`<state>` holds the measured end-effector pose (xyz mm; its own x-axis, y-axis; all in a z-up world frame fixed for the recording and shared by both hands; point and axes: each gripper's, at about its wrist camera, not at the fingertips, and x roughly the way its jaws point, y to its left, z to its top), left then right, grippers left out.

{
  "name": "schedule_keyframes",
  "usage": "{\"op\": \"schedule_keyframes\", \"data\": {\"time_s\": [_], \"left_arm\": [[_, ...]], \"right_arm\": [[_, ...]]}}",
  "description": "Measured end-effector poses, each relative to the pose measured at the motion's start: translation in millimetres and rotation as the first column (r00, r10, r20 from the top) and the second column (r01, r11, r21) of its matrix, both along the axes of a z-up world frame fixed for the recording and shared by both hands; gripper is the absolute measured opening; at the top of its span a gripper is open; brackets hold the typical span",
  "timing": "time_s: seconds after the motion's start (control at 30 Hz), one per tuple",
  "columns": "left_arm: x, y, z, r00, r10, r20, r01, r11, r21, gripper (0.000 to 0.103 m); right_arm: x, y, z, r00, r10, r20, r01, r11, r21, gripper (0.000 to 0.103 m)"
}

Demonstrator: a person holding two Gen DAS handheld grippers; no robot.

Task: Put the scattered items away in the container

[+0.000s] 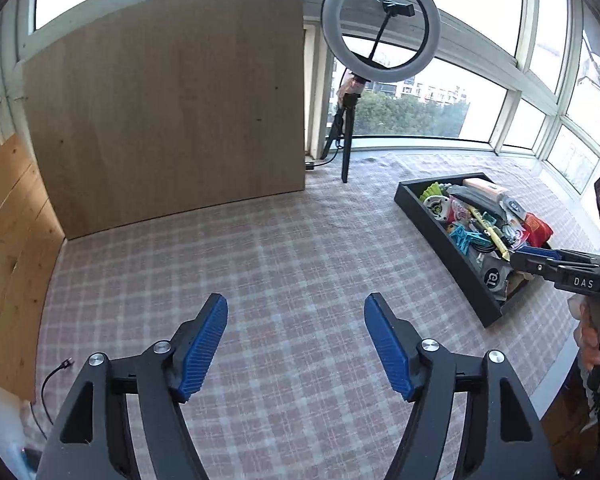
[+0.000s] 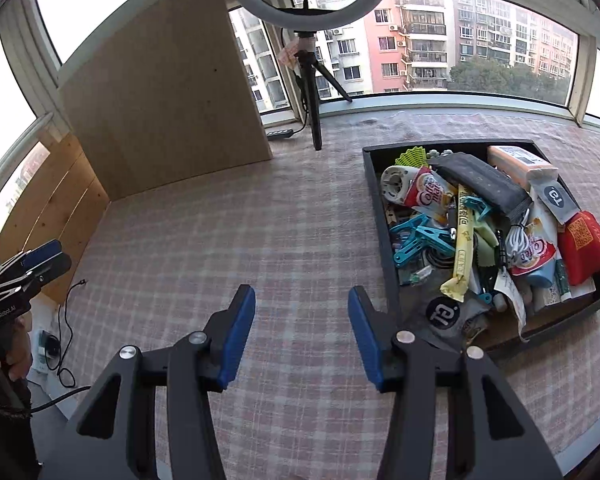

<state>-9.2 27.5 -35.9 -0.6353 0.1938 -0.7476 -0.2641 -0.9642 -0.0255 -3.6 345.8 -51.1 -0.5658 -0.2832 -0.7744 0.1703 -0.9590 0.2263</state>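
A black tray point(image 2: 388, 236) sits on the checked tablecloth at the right, piled with several items: snack packets, teal clips point(image 2: 422, 240), a yellow stick packet point(image 2: 462, 256), a red pouch point(image 2: 586, 244), a dark case point(image 2: 480, 184). It also shows in the left wrist view point(image 1: 444, 248). My right gripper point(image 2: 302, 300) is open and empty, just left of the tray's near corner. My left gripper point(image 1: 296, 308) is open and empty over bare cloth, well left of the tray. The right gripper also appears in the left wrist view point(image 1: 536, 258) at the tray's near end.
A ring light on a tripod point(image 1: 346, 136) stands at the back by the window. A wooden board point(image 1: 168, 108) leans upright at the back left, with another wooden panel point(image 1: 8, 256) along the left side. A cable point(image 2: 66, 320) lies off the left edge.
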Motion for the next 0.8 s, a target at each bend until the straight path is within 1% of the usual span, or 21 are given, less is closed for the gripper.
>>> {"op": "schedule_keyframes", "data": {"time_s": [0.07, 0.13, 0.23, 0.3, 0.47, 0.6, 0.8], "left_arm": [[11, -6, 1, 0.999, 0.035, -0.01, -0.036, 0.999, -0.023, 0.073], [22, -14, 2, 0.998, 0.056, -0.016, -0.056, 0.998, -0.01, 0.074], [35, -26, 3, 0.996, 0.083, -0.011, -0.083, 0.997, 0.007, 0.074], [44, -33, 4, 0.995, 0.1, -0.023, -0.1, 0.995, 0.006, 0.074], [59, -48, 0, 0.994, 0.112, -0.007, -0.112, 0.993, 0.027, 0.075], [64, -58, -5, 0.992, 0.125, 0.006, -0.125, 0.992, 0.031, 0.075], [65, -69, -16, 0.992, 0.128, 0.02, -0.129, 0.991, 0.032, 0.075]], "right_arm": [[10, -14, 1, 1.0, 0.006, -0.012, -0.005, 1.0, 0.016, 0.052], [19, -26, 1, 1.0, 0.009, -0.021, -0.008, 1.0, 0.02, 0.056], [31, -42, -1, 1.0, 0.011, -0.022, -0.011, 1.0, 0.024, 0.056], [38, -53, -3, 1.0, 0.018, -0.02, -0.017, 0.999, 0.029, 0.056], [52, -78, -12, 0.999, 0.043, -0.007, -0.042, 0.997, 0.067, 0.056], [59, -92, -19, 0.999, 0.052, 0.001, -0.052, 0.994, 0.093, 0.056], [60, -101, -28, 1.0, 0.023, 0.005, -0.024, 0.994, 0.106, 0.056]]}}
